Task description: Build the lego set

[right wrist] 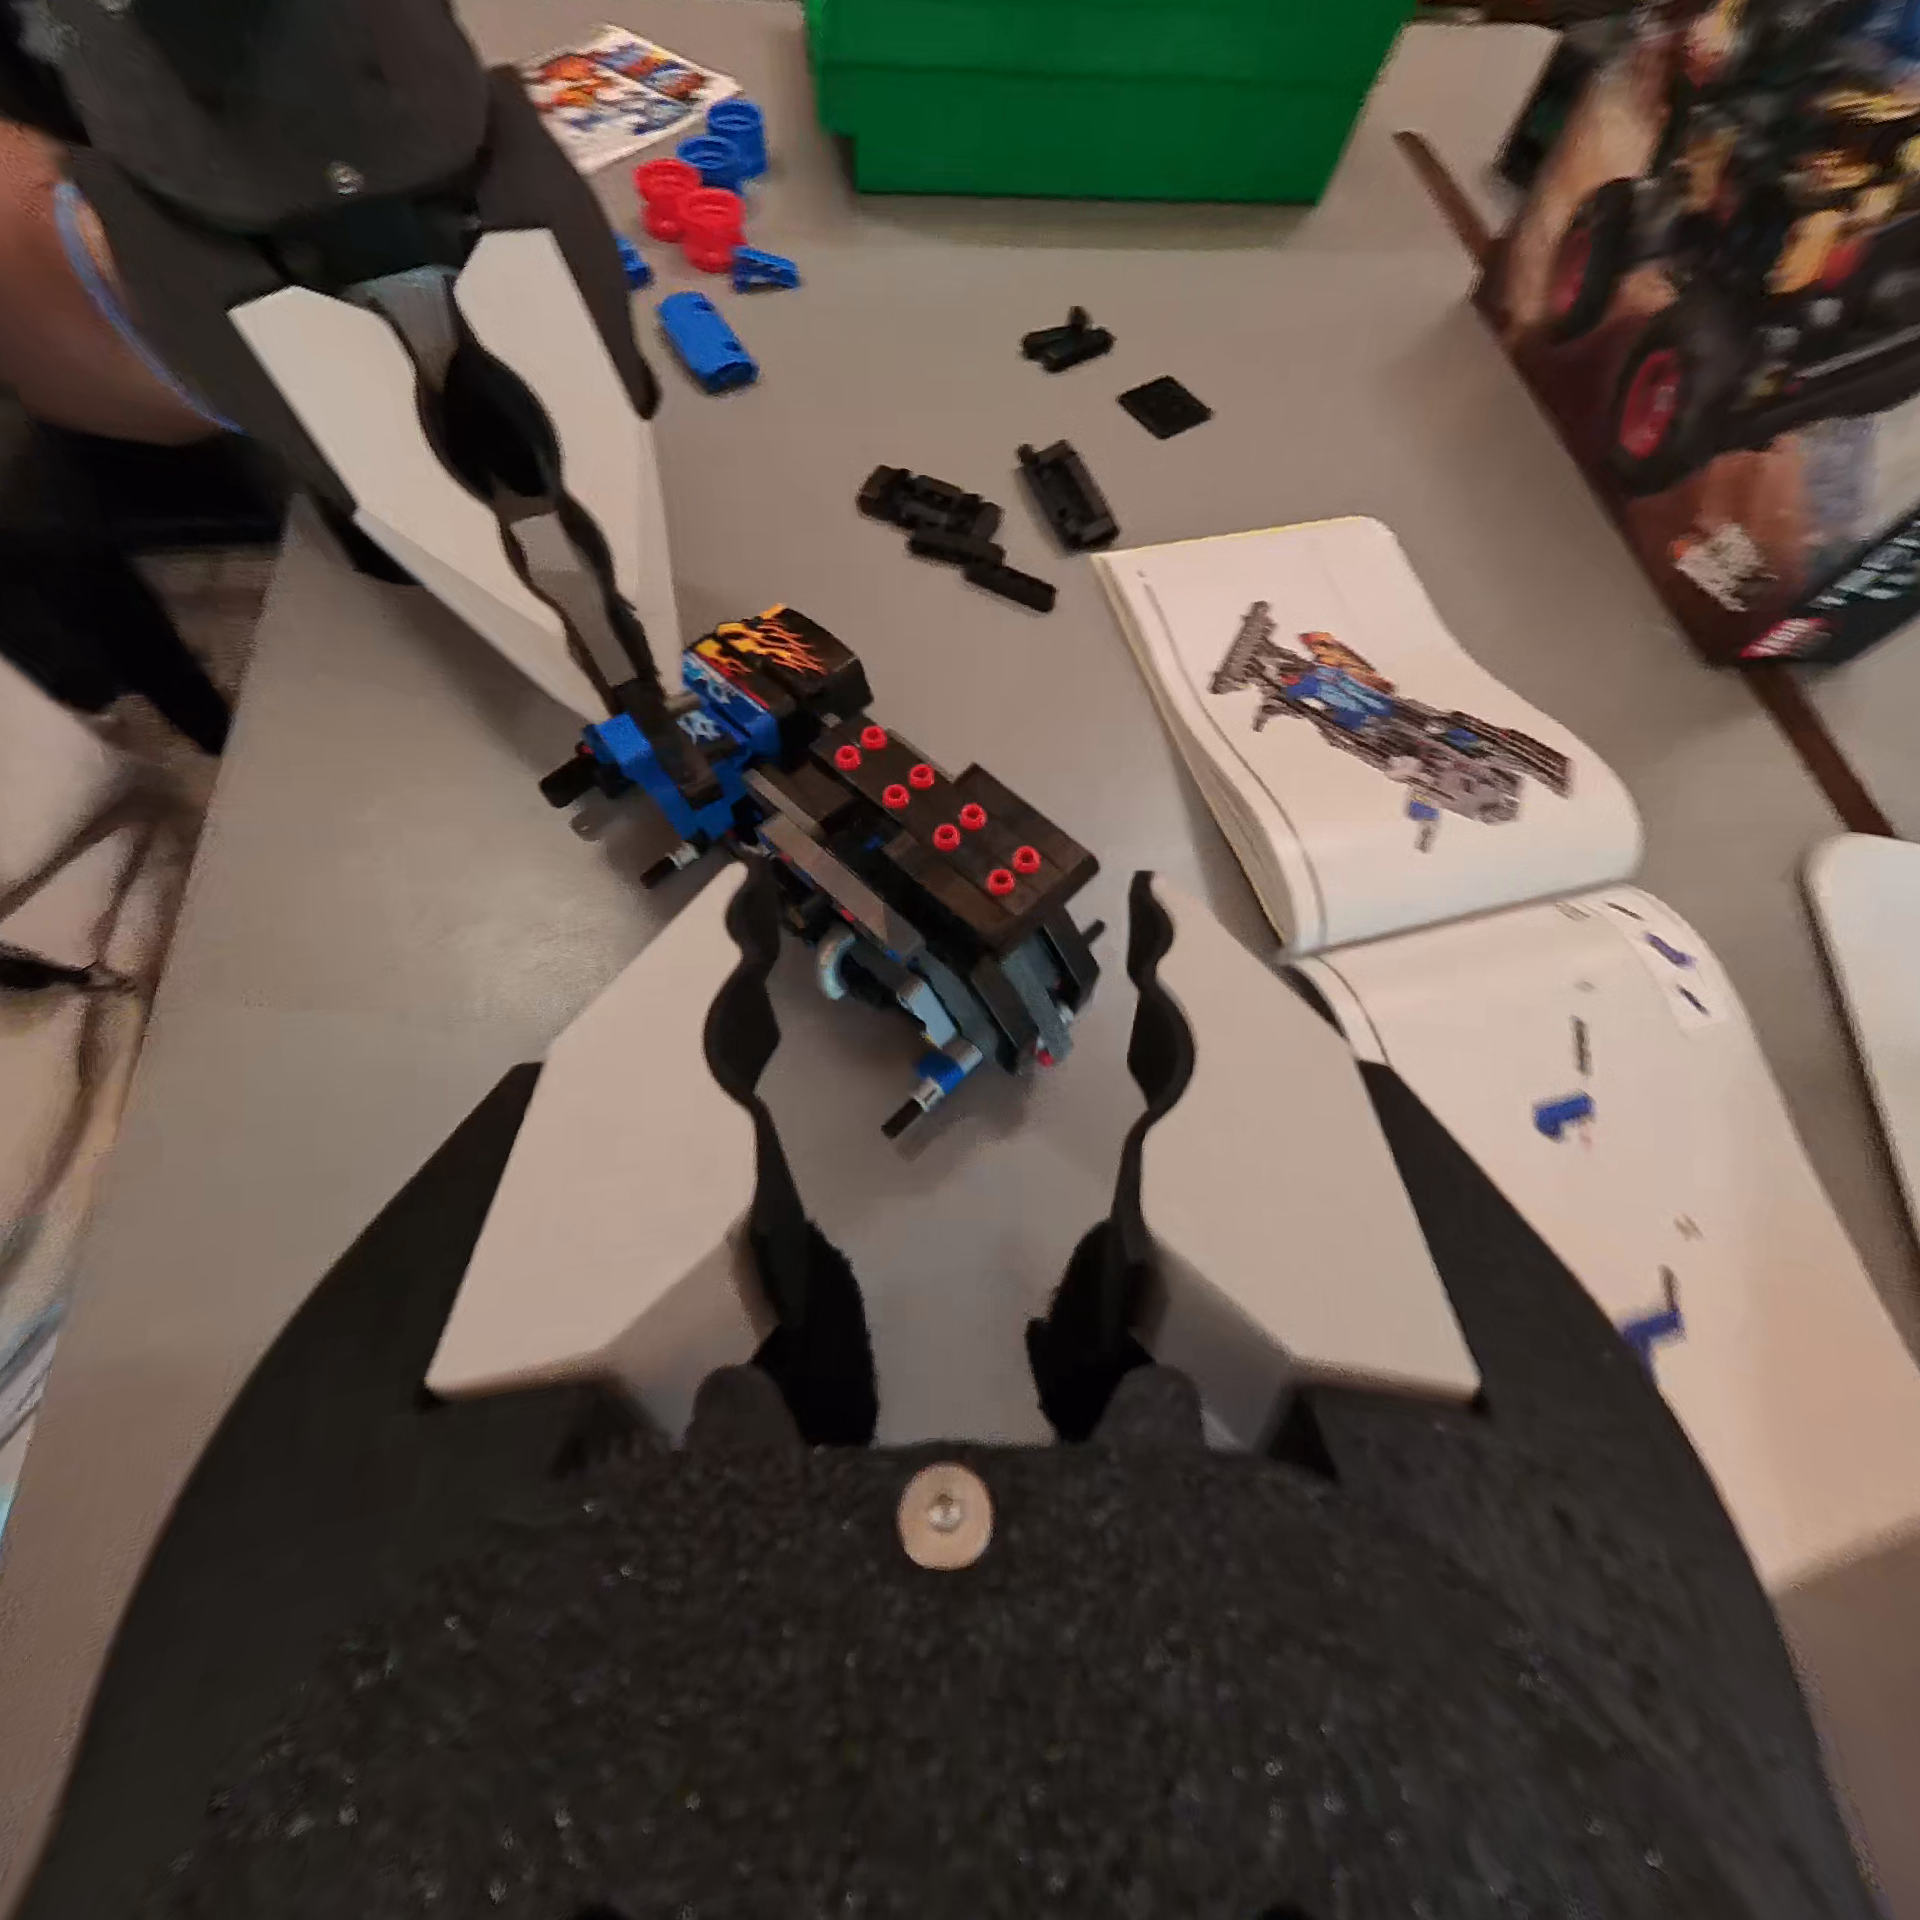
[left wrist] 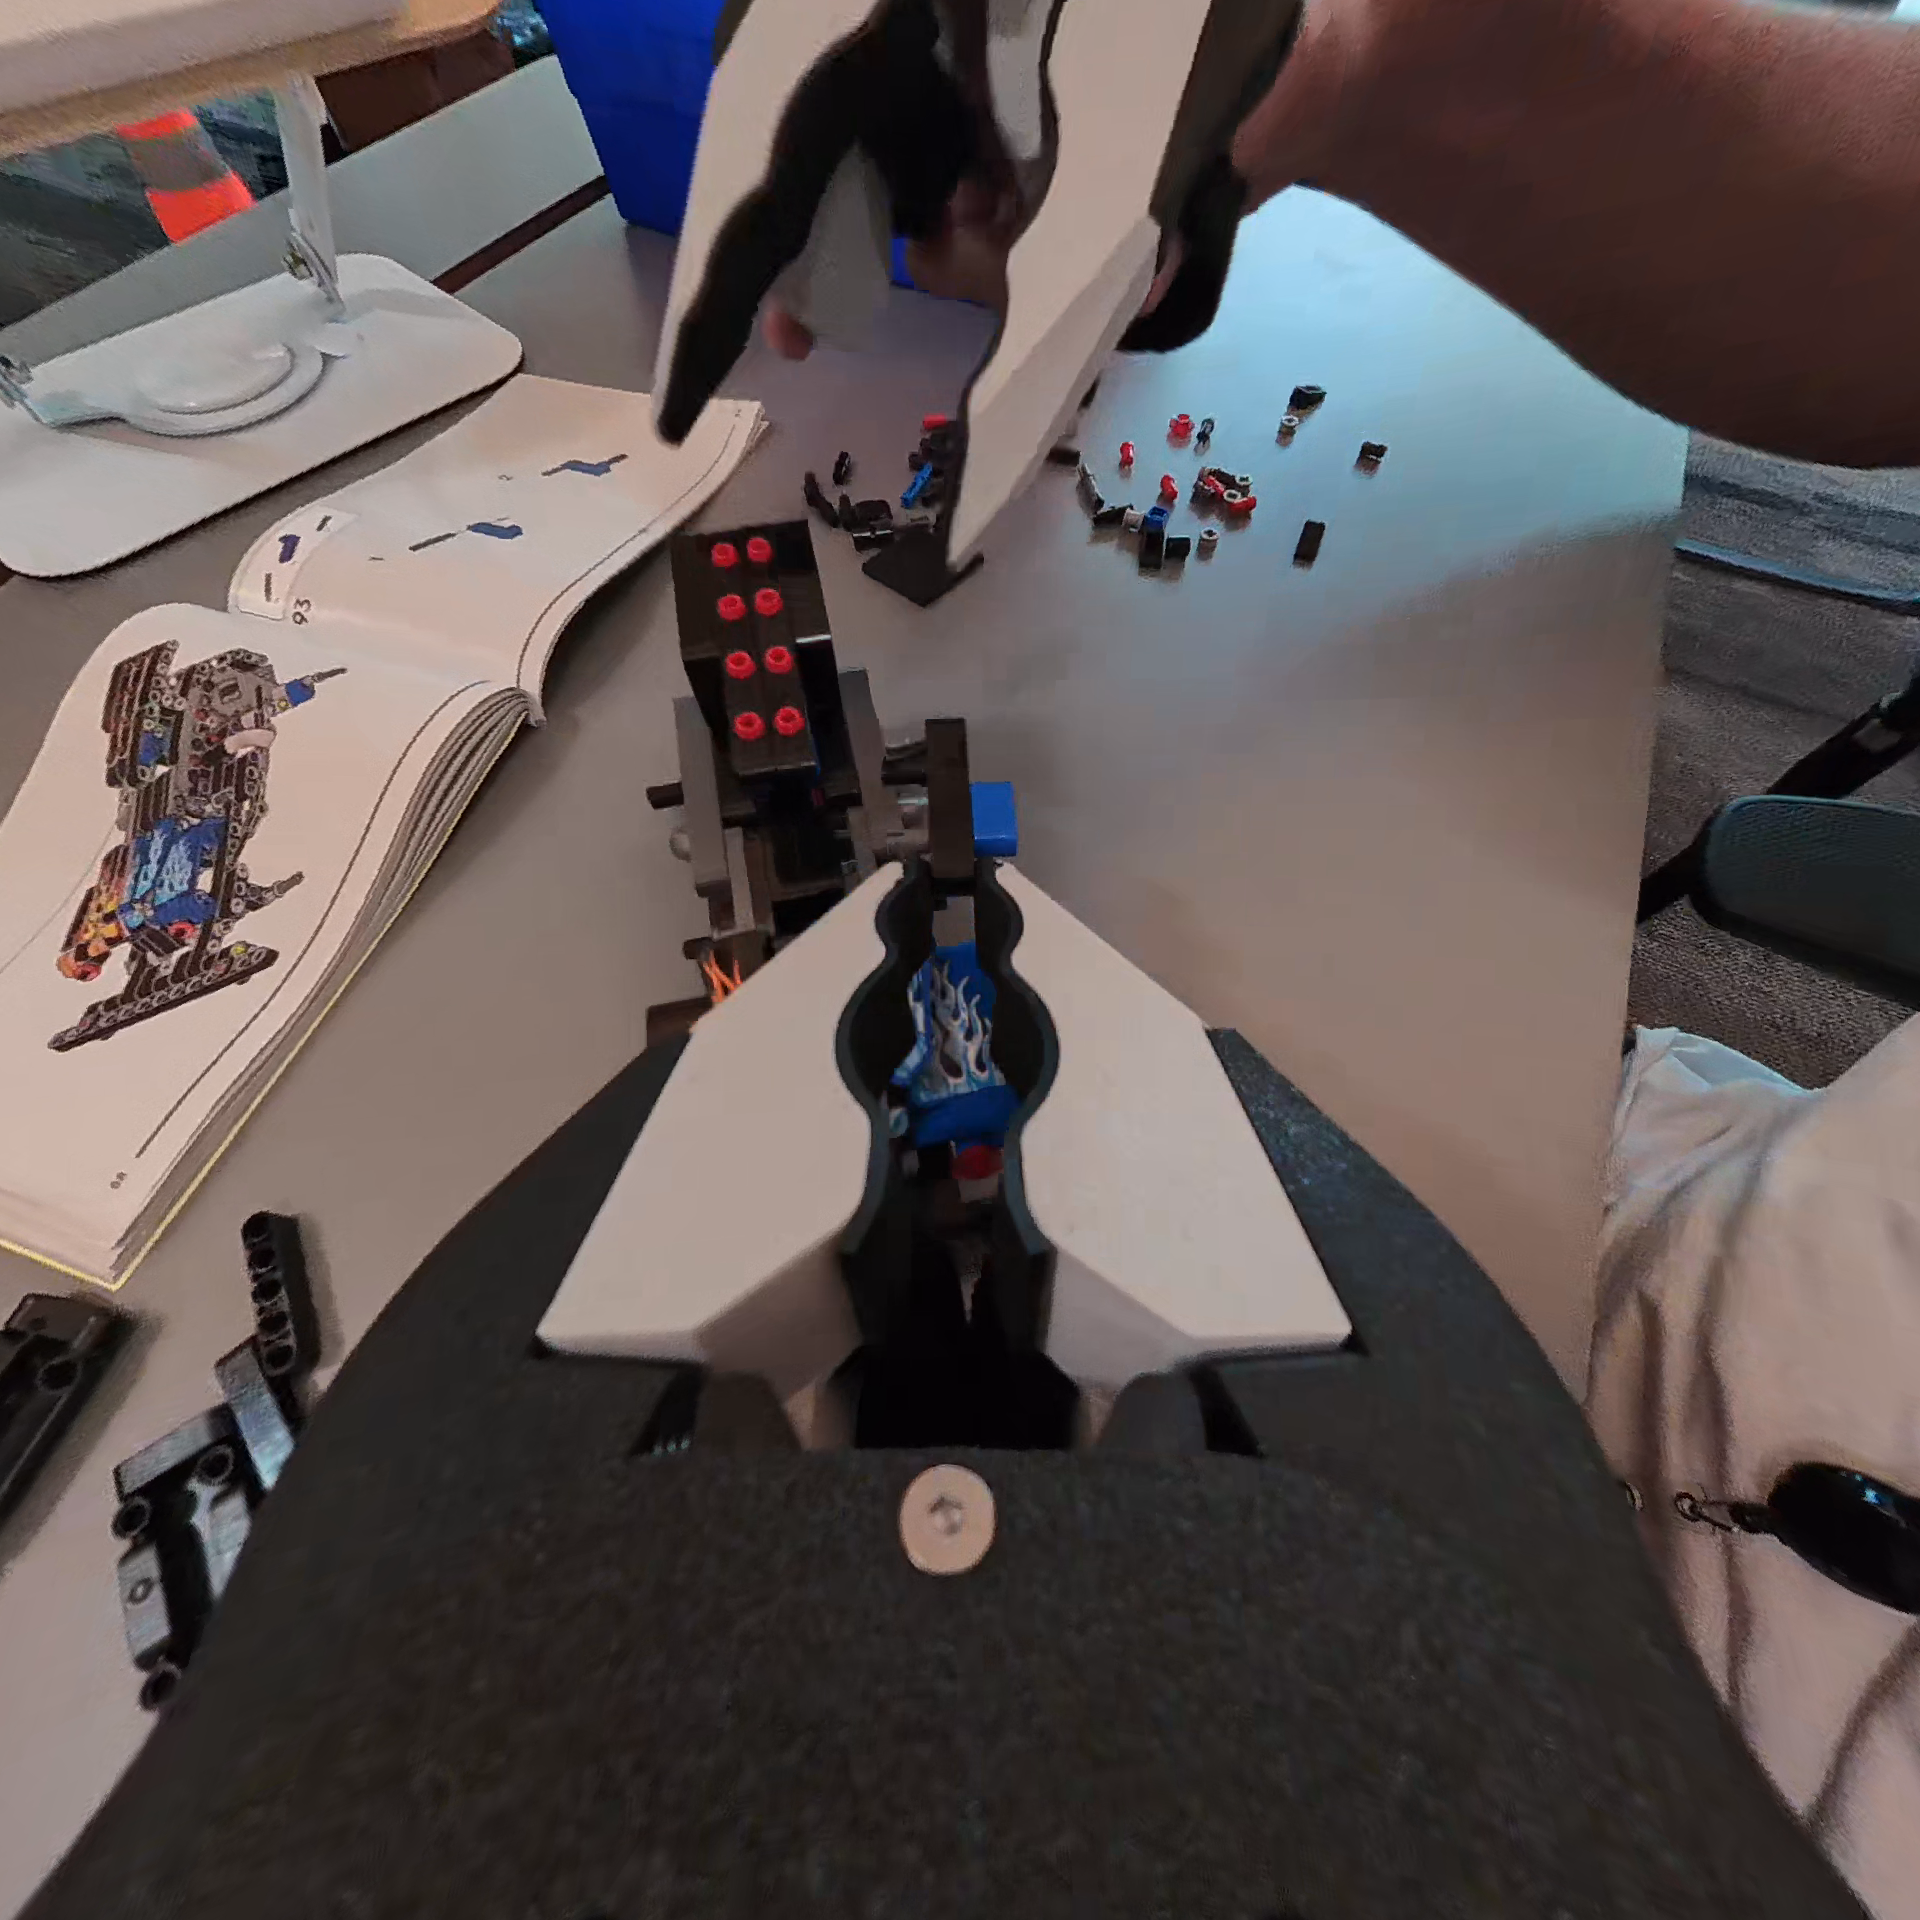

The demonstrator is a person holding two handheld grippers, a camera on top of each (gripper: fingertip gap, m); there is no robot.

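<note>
The part-built lego vehicle (right wrist: 894, 831) is black and blue with red studs and flame stickers; it rests on the grey table, and also shows in the left wrist view (left wrist: 764, 717). My left gripper (left wrist: 948, 883) is shut on a black beam at the vehicle's blue side, and shows in the right wrist view (right wrist: 634, 686) gripping there. My right gripper (right wrist: 940, 914) is open and empty, hovering just above the vehicle's near end. In the left wrist view it (left wrist: 821, 488) hangs open above the table beyond the vehicle.
An open instruction booklet (right wrist: 1382, 748) lies beside the vehicle. Loose black pieces (right wrist: 977, 520), red and blue wheel hubs (right wrist: 707, 187), a green bin (right wrist: 1091, 94) and the set's box (right wrist: 1714, 312) sit farther off. Small red and black pieces (left wrist: 1195, 499) lie scattered.
</note>
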